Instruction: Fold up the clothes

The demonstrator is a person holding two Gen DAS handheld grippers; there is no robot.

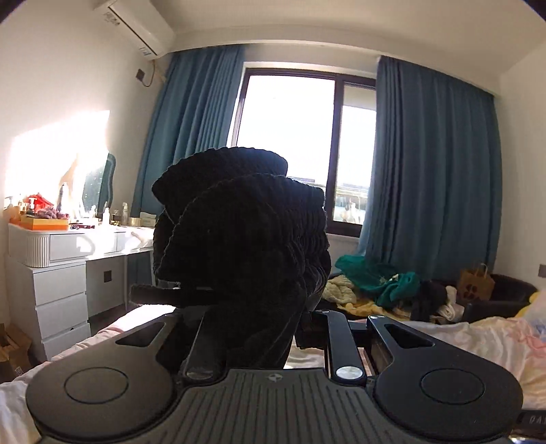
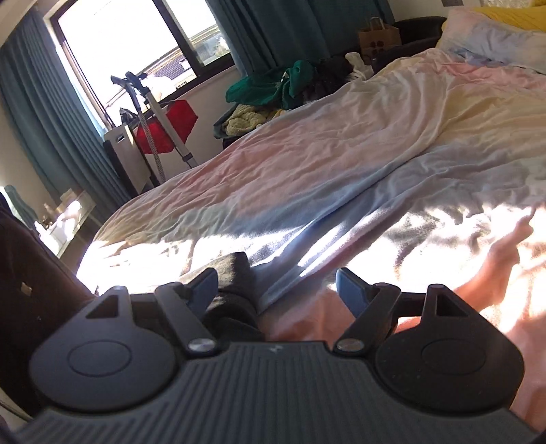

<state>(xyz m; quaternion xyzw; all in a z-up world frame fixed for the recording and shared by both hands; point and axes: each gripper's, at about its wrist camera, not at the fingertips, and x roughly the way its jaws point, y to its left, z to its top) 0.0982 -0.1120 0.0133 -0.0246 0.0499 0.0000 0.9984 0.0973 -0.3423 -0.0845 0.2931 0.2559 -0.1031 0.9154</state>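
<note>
Right now my left gripper pinches the black ribbed garment, lifting it clear of the bed so it hangs free. My right gripper hovers spread, a dark fabric end against one finger, probably ready to grab.

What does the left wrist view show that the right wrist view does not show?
Only the left wrist view shows the air conditioner, the white dresser and the left gripper shut on a bunched black garment. Only the right wrist view shows the red cloth, the pillow and the open right gripper. Both show the window, green clothes, paper bag and bed sheet.
</note>
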